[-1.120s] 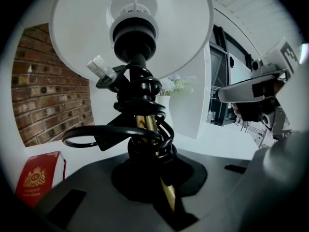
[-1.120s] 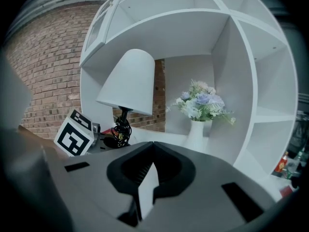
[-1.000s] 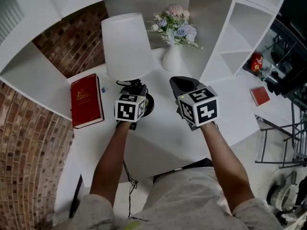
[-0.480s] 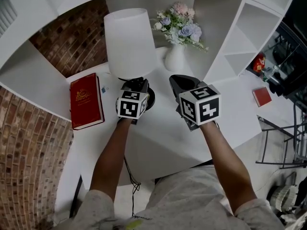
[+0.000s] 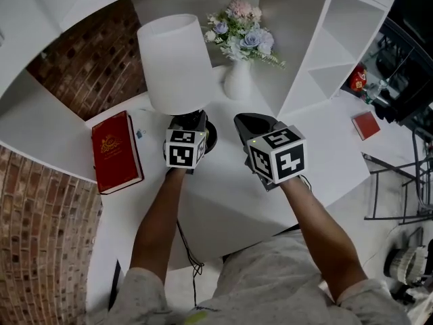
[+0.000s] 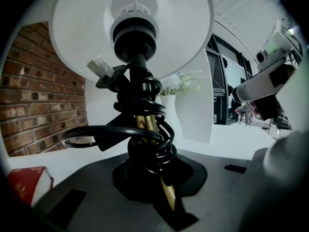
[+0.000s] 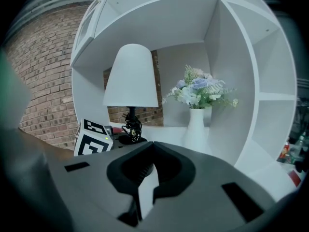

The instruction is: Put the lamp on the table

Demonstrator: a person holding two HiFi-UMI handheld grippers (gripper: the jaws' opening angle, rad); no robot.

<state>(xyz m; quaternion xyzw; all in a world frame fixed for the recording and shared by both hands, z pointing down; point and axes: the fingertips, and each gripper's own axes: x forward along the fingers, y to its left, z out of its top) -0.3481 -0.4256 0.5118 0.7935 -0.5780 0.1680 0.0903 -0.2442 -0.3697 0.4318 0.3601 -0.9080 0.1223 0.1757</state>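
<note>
Left gripper view: left gripper (image 6: 154, 174) grips the lamp (image 6: 137, 88) by its cord-wrapped stem; right gripper (image 7: 152, 151) closed.

Base of lamp (image 5: 174, 63) mostly hidden behind left tongs (image 5: 190, 122), red book (image 6: 26, 185) clipped by left gripper view's edge

Upright lamp (image 5: 174, 63): white tapered shade, black socket, brass stem wrapped in coiled black cord, round black base at the white bench (image 5: 223, 195), contact unclear. Left gripper (image 6: 161, 182) fingers clamp the stem.
</note>
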